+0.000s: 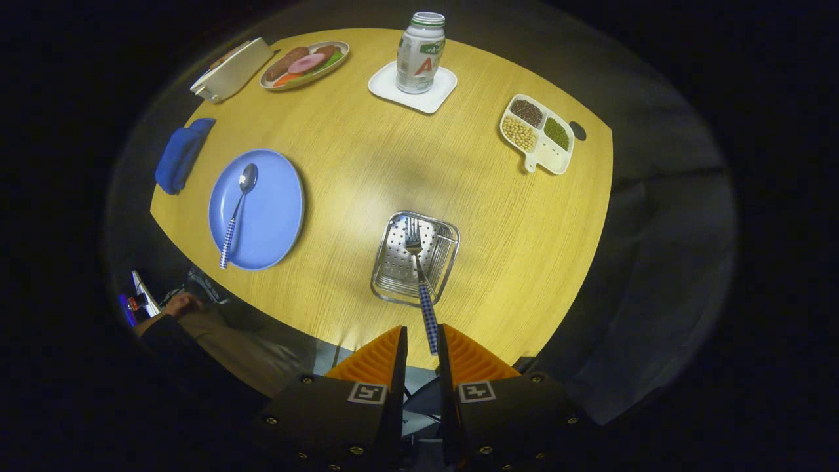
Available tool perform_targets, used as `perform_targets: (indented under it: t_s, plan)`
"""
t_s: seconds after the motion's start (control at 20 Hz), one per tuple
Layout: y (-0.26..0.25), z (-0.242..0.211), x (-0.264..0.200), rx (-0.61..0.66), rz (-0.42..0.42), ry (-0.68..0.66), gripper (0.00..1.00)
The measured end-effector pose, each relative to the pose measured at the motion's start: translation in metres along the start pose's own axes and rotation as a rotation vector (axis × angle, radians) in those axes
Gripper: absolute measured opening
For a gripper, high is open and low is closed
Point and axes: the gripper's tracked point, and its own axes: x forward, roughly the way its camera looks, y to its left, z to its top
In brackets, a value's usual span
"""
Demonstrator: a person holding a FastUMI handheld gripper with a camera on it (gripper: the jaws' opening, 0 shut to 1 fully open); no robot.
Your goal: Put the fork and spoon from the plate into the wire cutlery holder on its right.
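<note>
The fork (423, 295) has a checked handle. Its tines are down inside the wire cutlery holder (446, 255), and the handle rises toward me. The handle's end lies between my fingers, close against the right finger (468, 357), with a clear gap to the left finger (373, 359). My gripper (422, 331) is high above the table's near edge, narrowly open and not pressing on the handle from both sides. The spoon (237, 213), with the same checked handle, lies on the blue plate (278, 210) to the left of the holder.
A blue cloth (180, 157) lies left of the plate. At the far side are a white box (231, 69), a plate of food (305, 64), a bottle (420, 52) on a white coaster and a divided dish of beans (537, 133). A person's hand (180, 305) shows below the table.
</note>
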Motion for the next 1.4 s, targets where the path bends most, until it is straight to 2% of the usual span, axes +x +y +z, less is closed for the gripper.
perform_targets:
  t_s: [0.25,0.4,0.7,0.8,1.0,1.15,1.4]
  plan:
    - [0.043,-0.019,-0.009,-0.002,0.017,-0.084,0.25]
    - [0.095,-0.022,-0.003,0.043,0.127,-0.116,0.25]
    - [0.156,-0.019,0.007,0.044,0.183,-0.144,0.25]
    - [0.182,-0.016,0.009,0.056,0.225,-0.151,0.25]
    - [0.217,-0.002,0.019,0.061,0.252,-0.167,0.25]
    - [0.243,0.022,0.028,0.113,0.296,-0.204,0.25]
    - [0.261,0.047,0.041,0.128,0.302,-0.186,0.25]
